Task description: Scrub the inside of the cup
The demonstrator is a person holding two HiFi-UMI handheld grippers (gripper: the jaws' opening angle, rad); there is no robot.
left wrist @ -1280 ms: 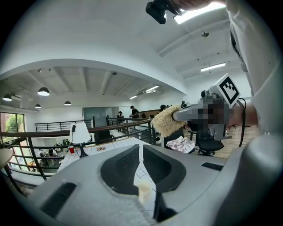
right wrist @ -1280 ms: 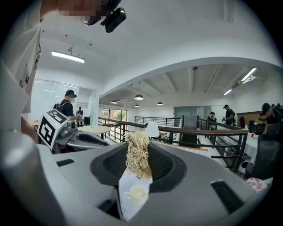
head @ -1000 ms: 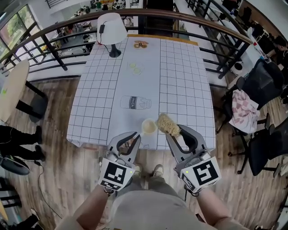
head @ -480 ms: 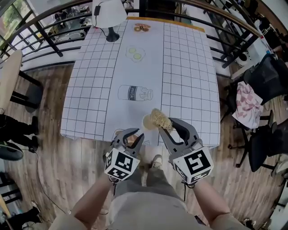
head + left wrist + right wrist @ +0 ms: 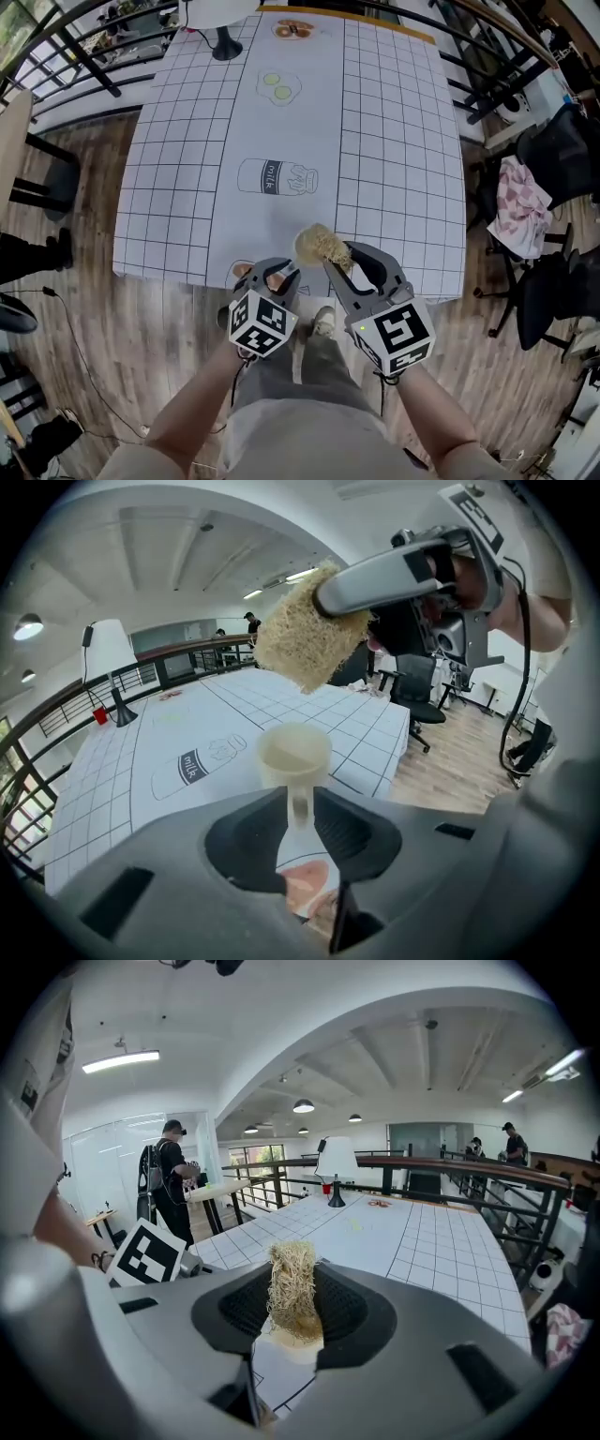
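We've got the left gripper (image 5: 298,806) pinching the handle of the small cream plastic cup (image 5: 293,752) at the near edge of the white gridded table (image 5: 394,141). The right gripper (image 5: 293,1290) is clamped on the tan fibrous scrub pad (image 5: 292,1279), right at the rim. Shove too hard and that skinny handle could twist loose, probably tipping the cup.

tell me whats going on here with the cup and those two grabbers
A person works two handheld tools by the near edge of a table. The left claw is shut on the handle of the cup. The right claw grips a fibrous scrubber, poised just above the cup's mouth, not yet inside.
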